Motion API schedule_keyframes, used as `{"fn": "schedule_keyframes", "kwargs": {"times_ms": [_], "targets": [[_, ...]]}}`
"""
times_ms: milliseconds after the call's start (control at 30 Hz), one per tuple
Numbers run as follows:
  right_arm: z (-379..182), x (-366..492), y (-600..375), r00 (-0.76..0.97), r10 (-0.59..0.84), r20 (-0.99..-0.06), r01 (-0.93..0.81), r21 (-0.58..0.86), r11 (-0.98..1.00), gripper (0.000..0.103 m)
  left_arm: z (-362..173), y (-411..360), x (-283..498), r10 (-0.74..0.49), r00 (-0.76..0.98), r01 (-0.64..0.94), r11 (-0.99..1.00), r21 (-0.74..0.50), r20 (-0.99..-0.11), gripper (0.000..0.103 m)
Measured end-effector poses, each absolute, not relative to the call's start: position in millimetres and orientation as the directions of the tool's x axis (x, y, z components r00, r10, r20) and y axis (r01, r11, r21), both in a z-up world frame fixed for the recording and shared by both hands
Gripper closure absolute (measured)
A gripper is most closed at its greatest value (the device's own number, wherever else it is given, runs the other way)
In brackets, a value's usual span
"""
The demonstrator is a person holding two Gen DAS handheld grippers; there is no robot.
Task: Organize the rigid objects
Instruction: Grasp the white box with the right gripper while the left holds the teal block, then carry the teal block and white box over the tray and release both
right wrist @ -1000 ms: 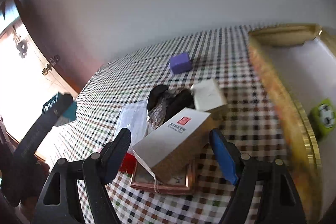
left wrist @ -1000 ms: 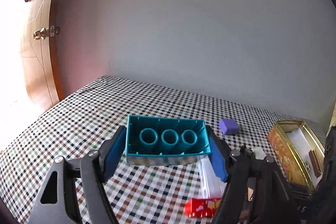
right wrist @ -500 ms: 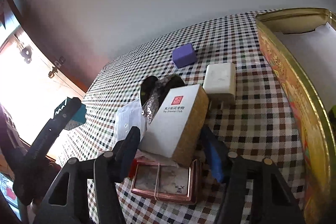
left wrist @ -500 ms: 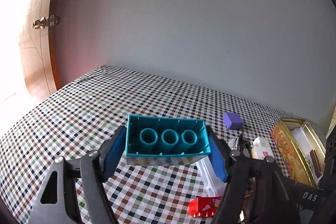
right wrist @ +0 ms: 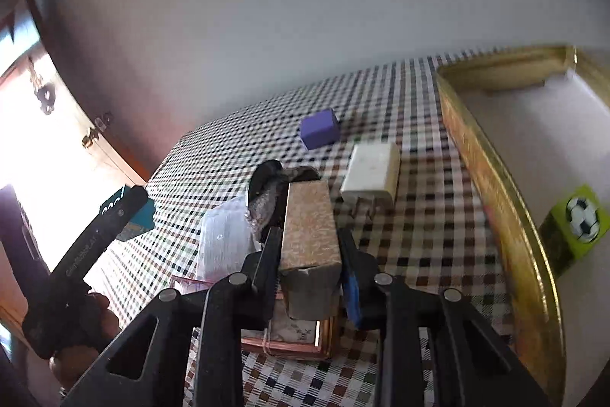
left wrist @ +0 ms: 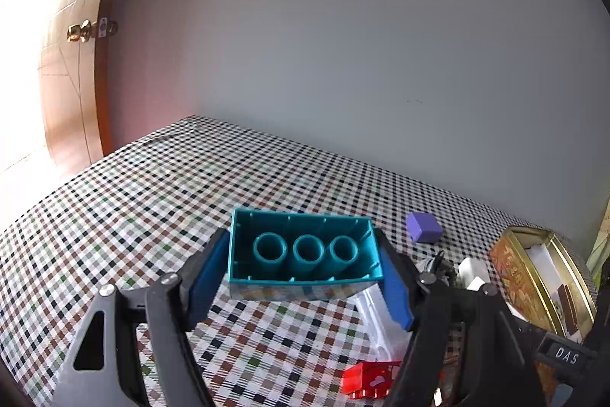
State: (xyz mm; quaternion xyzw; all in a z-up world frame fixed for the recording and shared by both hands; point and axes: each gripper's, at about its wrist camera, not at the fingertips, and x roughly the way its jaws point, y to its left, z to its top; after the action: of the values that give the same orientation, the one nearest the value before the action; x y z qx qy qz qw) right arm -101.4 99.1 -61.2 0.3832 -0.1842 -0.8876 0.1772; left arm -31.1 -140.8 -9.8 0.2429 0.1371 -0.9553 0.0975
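Right wrist: right gripper (right wrist: pixel 309 262) clamps cork-sided box (right wrist: pixel 309 227); gold tin (right wrist: pixel 507 201) beside.

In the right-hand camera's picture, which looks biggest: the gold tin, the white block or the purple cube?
1. Gold tin, by far the largest, though also nearest the camera.
2. White block.
3. Purple cube, a little smaller, but it lies farther off, so that gap is unsure.

My right gripper (right wrist: pixel 309 256) was open around the box (right wrist: pixel 309 227). Now it squeezes the box tight.
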Motion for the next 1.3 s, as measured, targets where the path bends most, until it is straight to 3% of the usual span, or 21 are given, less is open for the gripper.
{"fn": "schedule_keyframes", "kwargs": {"times_ms": [100, 300, 500, 700, 1300], "targets": [[-66.0, -106.1, 100.8, -0.624, -0.483, -0.614, 0.159, 0.506, -0.848, 0.071, -9.7, -141.0, -30.9, -0.120, -0.861, 0.252, -0.945, -0.210, -0.494, 0.030], [-65.3, -105.1, 90.9, -0.612, -0.461, -0.643, 0.189, 0.447, -0.874, 0.075, -9.0, -132.5, -31.1, -0.095, -0.868, 0.220, -0.954, -0.206, -0.488, 0.030], [-30.9, -74.4, 98.3, -0.747, -0.446, -0.494, 0.258, 0.403, -0.878, 0.075, -1.1, -125.7, -21.1, -0.050, -0.909, 0.159, -0.959, -0.233, -0.415, 0.030], [-10.5, -44.9, 120.4, -0.841, -0.385, -0.381, 0.254, 0.350, -0.902, 0.075, 1.5, -107.2, -16.3, -0.019, -0.911, 0.123, -0.966, -0.229, -0.412, 0.030], [2.3, -8.8, 232.0, -0.934, -0.199, -0.297, 0.104, 0.307, -0.946, 0.075, 29.9, 19.8, -20.9, 0.142, -0.922, -0.081, -0.981, -0.178, -0.360, 0.030]]}}
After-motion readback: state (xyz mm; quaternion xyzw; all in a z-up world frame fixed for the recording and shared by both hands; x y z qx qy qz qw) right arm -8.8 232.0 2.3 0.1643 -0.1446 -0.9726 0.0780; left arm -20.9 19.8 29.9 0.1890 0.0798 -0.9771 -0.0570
